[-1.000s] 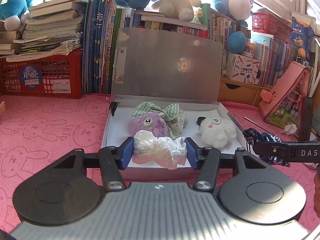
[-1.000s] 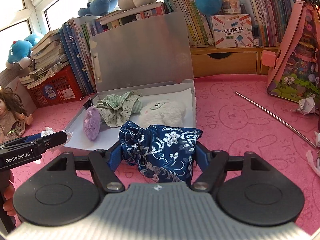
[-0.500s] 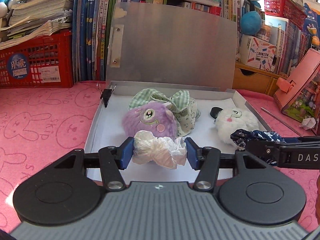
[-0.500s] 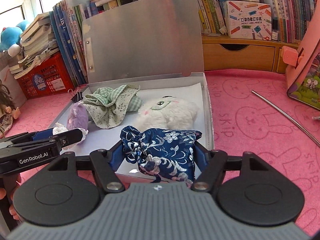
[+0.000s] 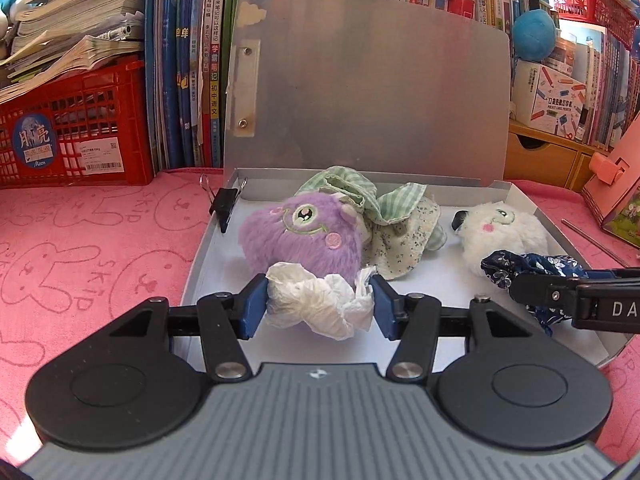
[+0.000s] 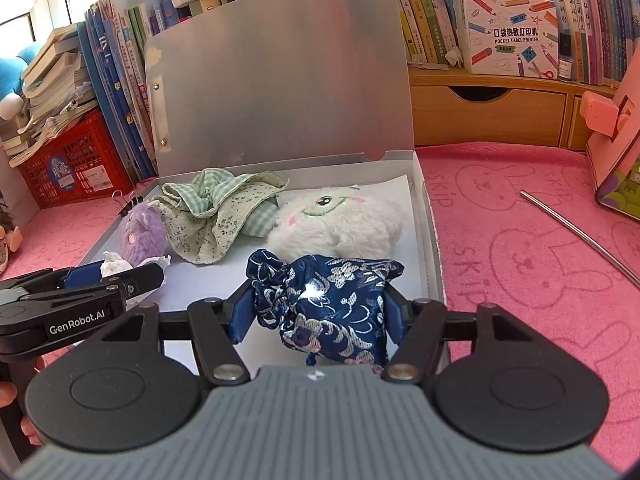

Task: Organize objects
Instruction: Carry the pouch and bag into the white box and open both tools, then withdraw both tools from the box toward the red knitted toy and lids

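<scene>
Over the last second both tongs had carried their loads forward over the open box [image 5: 208, 240], the left tongs [image 5: 319, 305] clamped on the crumpled tissue [image 5: 320, 300], the right tongs [image 6: 319, 307] clamped on the blue pouch [image 6: 328, 304], so release looked next.

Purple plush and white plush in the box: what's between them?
The crumpled green checked cloth lies between the purple plush and the white plush, touching the purple one. Both wrist views show it; beside the white plush there is bare box floor.
</scene>
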The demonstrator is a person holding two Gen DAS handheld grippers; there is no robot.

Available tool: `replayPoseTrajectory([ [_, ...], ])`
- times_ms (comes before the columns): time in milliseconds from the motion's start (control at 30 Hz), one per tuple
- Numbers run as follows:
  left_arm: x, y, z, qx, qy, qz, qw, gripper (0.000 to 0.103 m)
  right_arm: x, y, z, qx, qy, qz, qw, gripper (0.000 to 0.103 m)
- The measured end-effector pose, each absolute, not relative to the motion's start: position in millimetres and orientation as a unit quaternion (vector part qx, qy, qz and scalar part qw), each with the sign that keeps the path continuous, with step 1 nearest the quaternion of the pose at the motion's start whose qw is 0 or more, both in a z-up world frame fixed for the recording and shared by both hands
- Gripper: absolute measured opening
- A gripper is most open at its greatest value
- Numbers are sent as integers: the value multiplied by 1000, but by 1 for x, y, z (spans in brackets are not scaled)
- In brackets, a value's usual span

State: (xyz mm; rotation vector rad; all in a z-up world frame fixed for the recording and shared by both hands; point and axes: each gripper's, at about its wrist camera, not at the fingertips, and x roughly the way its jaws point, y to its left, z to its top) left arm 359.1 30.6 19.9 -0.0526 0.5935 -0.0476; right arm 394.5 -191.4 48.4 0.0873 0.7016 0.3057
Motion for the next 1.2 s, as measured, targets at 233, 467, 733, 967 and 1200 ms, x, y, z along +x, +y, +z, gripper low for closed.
replayPoseTrajectory([
  [233,375,37,13,-24,295,-7,955,61,412,-197,48,39,337,130,932,65],
  [467,372,32,16,-15,294,-14,956,77,406,-198,50,47,330,137,933,78],
  [733,349,30,35,-3,282,-18,959,89,390,-199,62,41,333,150,930,86],
  [967,321,30,51,-1,274,-21,961,91,374,-206,80,37,316,137,938,92],
  [1200,276,28,66,-6,267,-49,962,91,337,-217,101,34,293,147,944,92],
])
